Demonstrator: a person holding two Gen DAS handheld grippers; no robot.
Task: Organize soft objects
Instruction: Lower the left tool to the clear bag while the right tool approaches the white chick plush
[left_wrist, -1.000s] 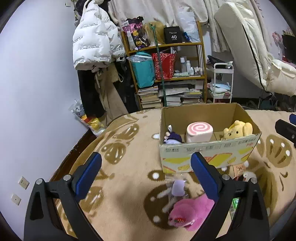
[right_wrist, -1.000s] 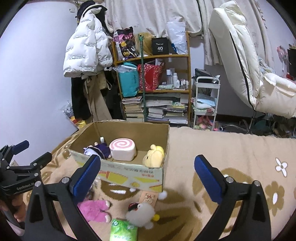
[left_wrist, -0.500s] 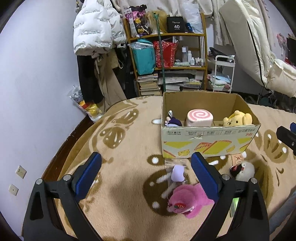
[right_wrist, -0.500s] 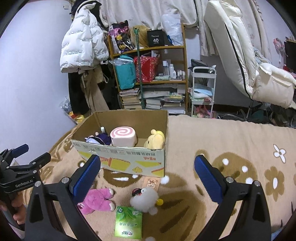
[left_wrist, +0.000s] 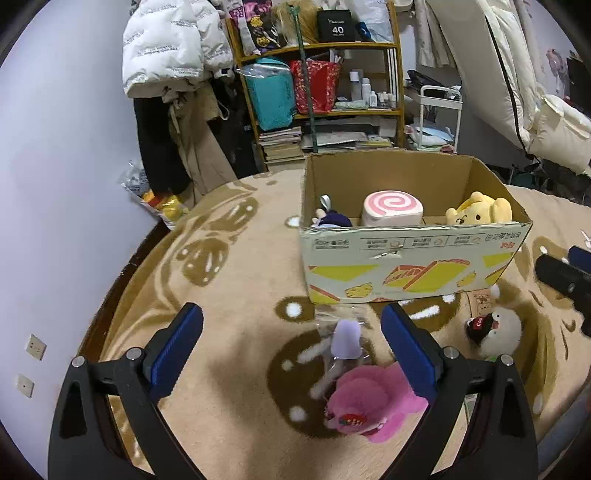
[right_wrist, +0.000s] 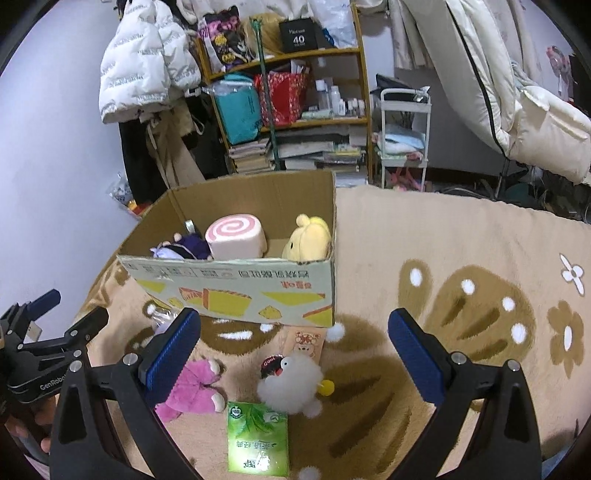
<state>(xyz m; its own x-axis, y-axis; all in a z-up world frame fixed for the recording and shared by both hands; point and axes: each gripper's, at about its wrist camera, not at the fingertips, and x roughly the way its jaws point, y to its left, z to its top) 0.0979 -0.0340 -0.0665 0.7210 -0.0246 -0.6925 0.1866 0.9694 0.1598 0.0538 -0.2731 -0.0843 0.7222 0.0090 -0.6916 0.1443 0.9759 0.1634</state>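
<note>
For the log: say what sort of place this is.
Probably a lived-in bedroom: a cluttered wooden shelf of books and bags, a white puffer jacket hanging by it, and a plush brown blanket under the toys.

White puffer jacket (right_wrist: 142, 61) hanging up, cluttered wooden shelf (right_wrist: 295, 92) (books at the bottom), white trolley (right_wrist: 404, 133)

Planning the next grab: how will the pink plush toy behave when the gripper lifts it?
The pink plush toy looks fluffy and limp, so it will probably squash between the fingers and droop. It likely weighs little for its size. Lying flat on the blanket, it seems unlikely to roll.
</note>
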